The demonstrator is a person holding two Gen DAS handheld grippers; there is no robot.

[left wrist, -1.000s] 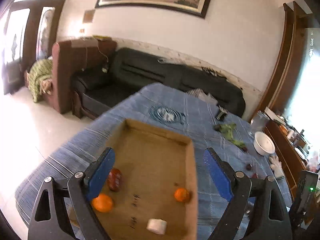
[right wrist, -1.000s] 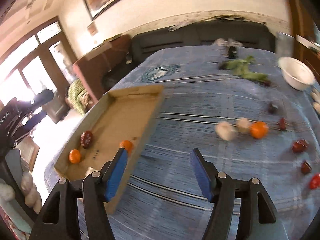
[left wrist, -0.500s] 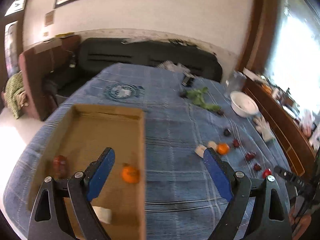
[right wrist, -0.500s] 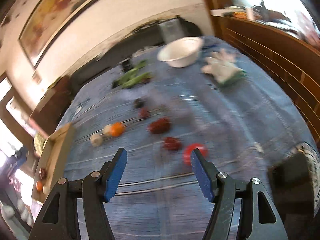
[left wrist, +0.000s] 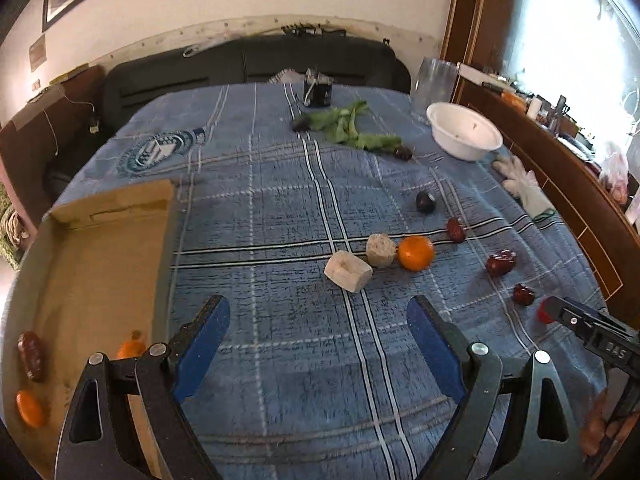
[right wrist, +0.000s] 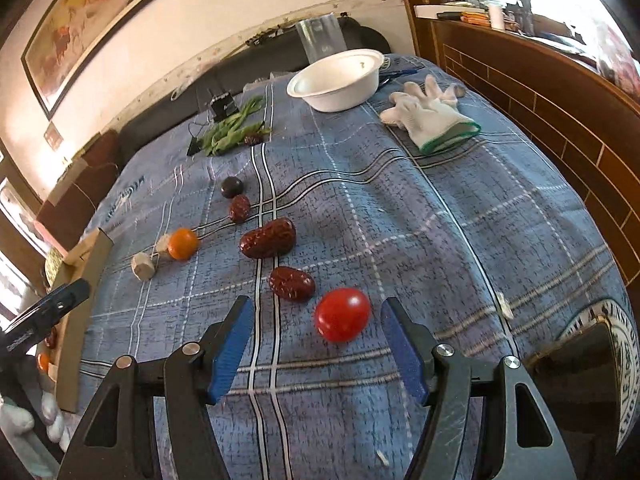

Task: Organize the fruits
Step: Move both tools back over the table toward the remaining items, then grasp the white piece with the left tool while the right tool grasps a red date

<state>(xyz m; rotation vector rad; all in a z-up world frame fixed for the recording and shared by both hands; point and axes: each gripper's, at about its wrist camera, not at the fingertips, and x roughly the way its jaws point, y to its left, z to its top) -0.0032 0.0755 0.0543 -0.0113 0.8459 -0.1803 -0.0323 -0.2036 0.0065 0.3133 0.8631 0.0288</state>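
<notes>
My right gripper [right wrist: 318,336] is open and empty, with a red tomato [right wrist: 342,314] just ahead between its fingers. Two red dates [right wrist: 291,283] [right wrist: 268,237] lie beyond it, then an orange [right wrist: 183,243] and a dark plum [right wrist: 232,187]. My left gripper [left wrist: 318,340] is open and empty over the blue cloth. Ahead of it lie two pale chunks [left wrist: 347,271] and the orange [left wrist: 416,252]. The cardboard tray [left wrist: 96,248] at left holds a date [left wrist: 31,355] and two oranges [left wrist: 29,409].
A white bowl [right wrist: 335,80] and a white glove [right wrist: 430,114] sit at the far right. Green leaves [left wrist: 348,128] and a black clip lie at the back. A wooden rail runs along the right edge.
Both grippers swung right, away from the tray. The right one came down close to the tomato and dates. Both stayed open.
</notes>
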